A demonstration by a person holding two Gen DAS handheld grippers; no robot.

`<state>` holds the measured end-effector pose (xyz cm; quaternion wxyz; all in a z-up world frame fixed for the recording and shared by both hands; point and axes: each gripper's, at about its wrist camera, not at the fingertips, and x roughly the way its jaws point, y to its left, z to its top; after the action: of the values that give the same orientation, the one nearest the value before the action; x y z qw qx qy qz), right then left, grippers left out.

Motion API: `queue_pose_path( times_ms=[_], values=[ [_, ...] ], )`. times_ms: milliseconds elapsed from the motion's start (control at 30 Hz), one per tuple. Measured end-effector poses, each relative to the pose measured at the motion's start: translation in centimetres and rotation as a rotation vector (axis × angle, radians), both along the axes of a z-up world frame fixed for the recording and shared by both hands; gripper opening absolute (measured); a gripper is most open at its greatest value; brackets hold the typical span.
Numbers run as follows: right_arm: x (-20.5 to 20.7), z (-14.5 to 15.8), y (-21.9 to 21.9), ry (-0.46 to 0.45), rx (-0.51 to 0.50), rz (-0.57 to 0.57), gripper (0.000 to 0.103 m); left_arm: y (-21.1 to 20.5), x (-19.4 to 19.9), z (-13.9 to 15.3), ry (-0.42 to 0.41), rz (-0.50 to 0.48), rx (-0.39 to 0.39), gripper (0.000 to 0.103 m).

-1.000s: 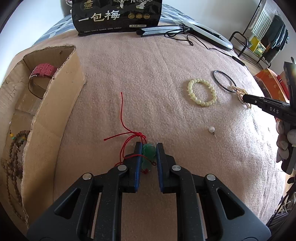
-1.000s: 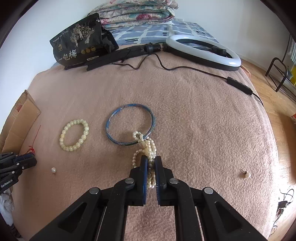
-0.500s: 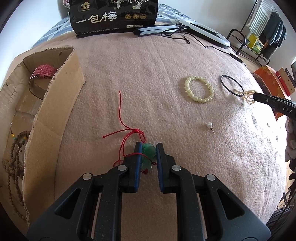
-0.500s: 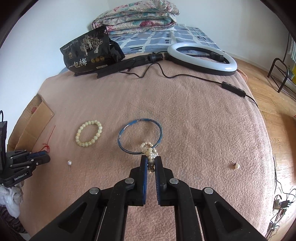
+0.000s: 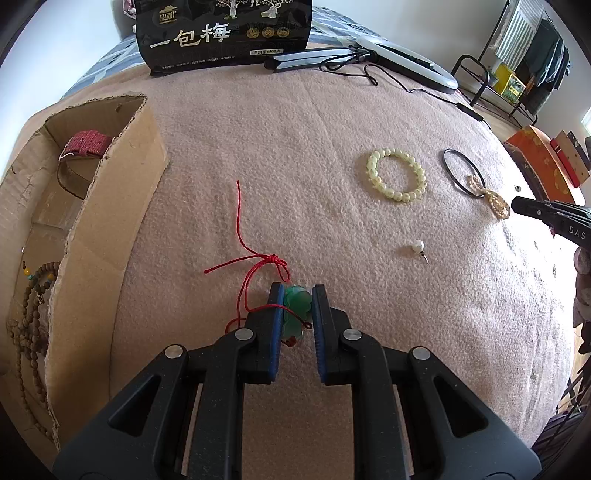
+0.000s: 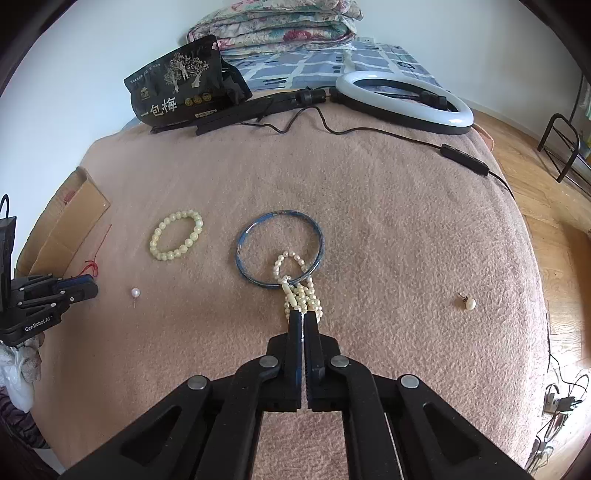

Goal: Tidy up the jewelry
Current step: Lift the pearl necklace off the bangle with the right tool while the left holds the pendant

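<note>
My left gripper point(image 5: 297, 290) is shut on a green pendant point(image 5: 297, 306) low over the pink blanket. The pendant's red cord point(image 5: 251, 254) trails ahead of the fingers. My right gripper point(image 6: 303, 314) is closing its jaws on the near end of a pearl bracelet point(image 6: 299, 291). The far loop of the pearls lies over the rim of a blue bangle point(image 6: 280, 212). A pale green bead bracelet point(image 6: 173, 254) and a loose pearl stud point(image 6: 135, 292) lie between the two grippers. A cardboard box point(image 5: 107, 206) stands to the left of the left gripper.
The box holds a red strap point(image 5: 86, 144) and a string of brown wooden beads point(image 5: 29, 314). Another pearl earring point(image 6: 469, 303) lies at the right. A black snack bag point(image 5: 221, 33) and a ring light point(image 6: 406, 96) with its cable lie at the back.
My right gripper has drawn back and lifted a little with the pearls, stretching the bunched strand out across the bangle's rim. The left gripper and pendant have stayed still.
</note>
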<state>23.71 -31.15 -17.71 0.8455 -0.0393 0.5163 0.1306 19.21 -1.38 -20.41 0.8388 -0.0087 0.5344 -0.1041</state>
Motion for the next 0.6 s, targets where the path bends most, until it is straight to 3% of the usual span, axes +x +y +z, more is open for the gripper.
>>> queue_pose_path(
  times_ms=[167, 200, 233, 267, 467, 533, 600],
  values=[
    [-0.2, 1.0, 0.5, -0.047, -0.019, 0.043, 0.000, 0.0, 0.0, -0.1, 0.003, -0.002, -0.004, 0.013],
    [-0.2, 1.1, 0.8, -0.046, -0.035, 0.056, 0.013, 0.0, 0.0, -0.1, 0.003, -0.002, -0.003, 0.013],
    [0.0, 1.0, 1.0, -0.046, -0.047, 0.063, 0.037, 0.0, 0.0, -0.1, 0.004, -0.002, -0.002, 0.013],
    [0.0, 0.9, 1.3, -0.053, -0.060, 0.069, 0.042, 0.0, 0.0, -0.1, 0.003, -0.003, 0.000, 0.013],
    [1.0, -0.9, 2.1, -0.025, -0.123, 0.083, 0.015, 0.0, 0.1, -0.2, 0.005, -0.005, 0.000, 0.013],
    [1.1, -1.2, 2.0, -0.019, -0.134, 0.071, 0.002, 0.0, 0.1, -0.2, 0.004, -0.007, 0.001, 0.013],
    [1.2, -1.0, 1.5, -0.027, -0.113, 0.051, 0.001, 0.1, 0.1, -0.2, 0.003, -0.007, -0.002, 0.013]
  ],
)
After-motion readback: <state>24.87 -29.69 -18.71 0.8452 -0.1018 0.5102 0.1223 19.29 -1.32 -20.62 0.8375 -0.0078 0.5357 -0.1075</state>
